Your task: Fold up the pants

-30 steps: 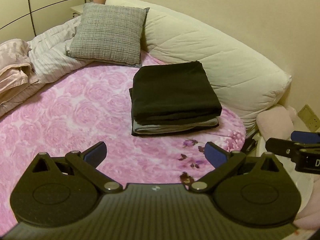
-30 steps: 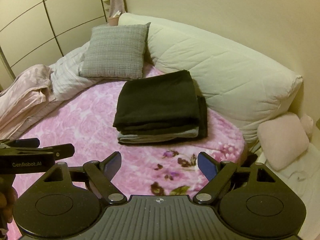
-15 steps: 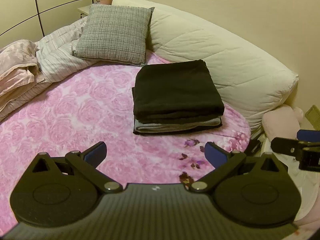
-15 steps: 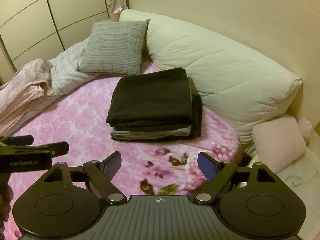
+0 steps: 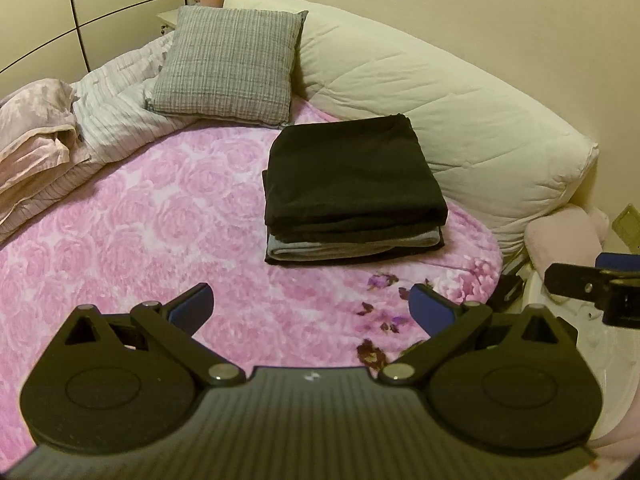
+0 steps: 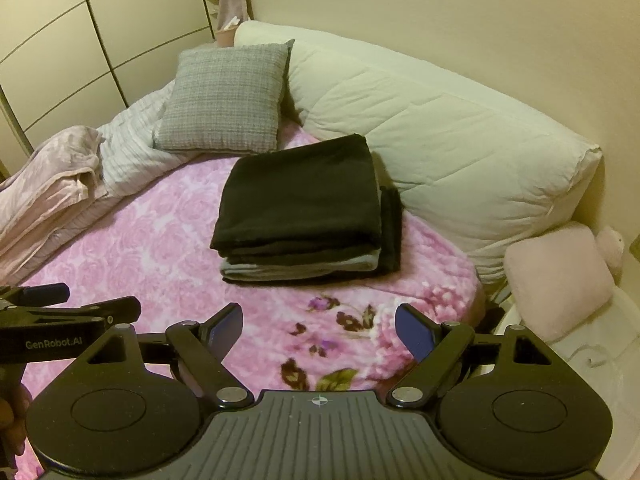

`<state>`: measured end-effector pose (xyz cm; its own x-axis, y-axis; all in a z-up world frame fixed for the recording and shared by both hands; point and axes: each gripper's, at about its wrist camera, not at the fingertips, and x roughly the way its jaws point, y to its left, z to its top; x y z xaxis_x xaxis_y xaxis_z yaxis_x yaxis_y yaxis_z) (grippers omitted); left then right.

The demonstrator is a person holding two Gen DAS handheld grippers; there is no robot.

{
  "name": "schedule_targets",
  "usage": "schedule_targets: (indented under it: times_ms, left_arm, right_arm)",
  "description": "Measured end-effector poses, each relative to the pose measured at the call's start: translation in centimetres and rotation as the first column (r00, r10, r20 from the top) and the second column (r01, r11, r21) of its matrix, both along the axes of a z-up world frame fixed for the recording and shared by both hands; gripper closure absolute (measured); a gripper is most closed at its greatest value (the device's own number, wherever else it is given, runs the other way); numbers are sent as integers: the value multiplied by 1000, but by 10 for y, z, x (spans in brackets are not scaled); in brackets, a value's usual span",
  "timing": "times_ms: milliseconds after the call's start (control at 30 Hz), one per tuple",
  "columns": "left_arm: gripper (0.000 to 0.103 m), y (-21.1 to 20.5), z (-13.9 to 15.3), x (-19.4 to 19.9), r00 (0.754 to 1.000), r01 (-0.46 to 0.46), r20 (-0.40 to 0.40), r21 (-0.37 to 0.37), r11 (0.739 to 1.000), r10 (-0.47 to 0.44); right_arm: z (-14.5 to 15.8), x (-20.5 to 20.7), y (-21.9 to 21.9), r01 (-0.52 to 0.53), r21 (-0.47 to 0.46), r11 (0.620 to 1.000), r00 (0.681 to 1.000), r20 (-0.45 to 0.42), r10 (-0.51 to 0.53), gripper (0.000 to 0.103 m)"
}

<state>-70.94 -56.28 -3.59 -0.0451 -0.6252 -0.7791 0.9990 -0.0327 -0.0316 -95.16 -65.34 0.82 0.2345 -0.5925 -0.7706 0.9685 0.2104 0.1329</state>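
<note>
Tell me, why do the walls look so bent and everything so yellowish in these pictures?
Both wrist views use fisheye lenses: the wardrobe panels bow and dark corners frame each picture. Warm, dim room light tints the wall and white bolster yellow. The folded black pants lose detail in both views; the left view's pink blanket looks slightly soft.

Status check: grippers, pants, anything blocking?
Left hand-held gripper open, empty. Right hand-held gripper open, empty. Black pants folded, on top of the stack on the pink blanket. Nothing between grippers and stack.
</note>
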Motion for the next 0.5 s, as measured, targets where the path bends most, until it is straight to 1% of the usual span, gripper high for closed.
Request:
schedule_targets:
  times_ms: [500]
  left_arm:
    - [1, -2, 5, -6, 1000, 5, 10, -9, 1000, -5]
  right_arm:
    - [1, 3, -2, -6, -6, 1000, 1000, -9, 6, 22]
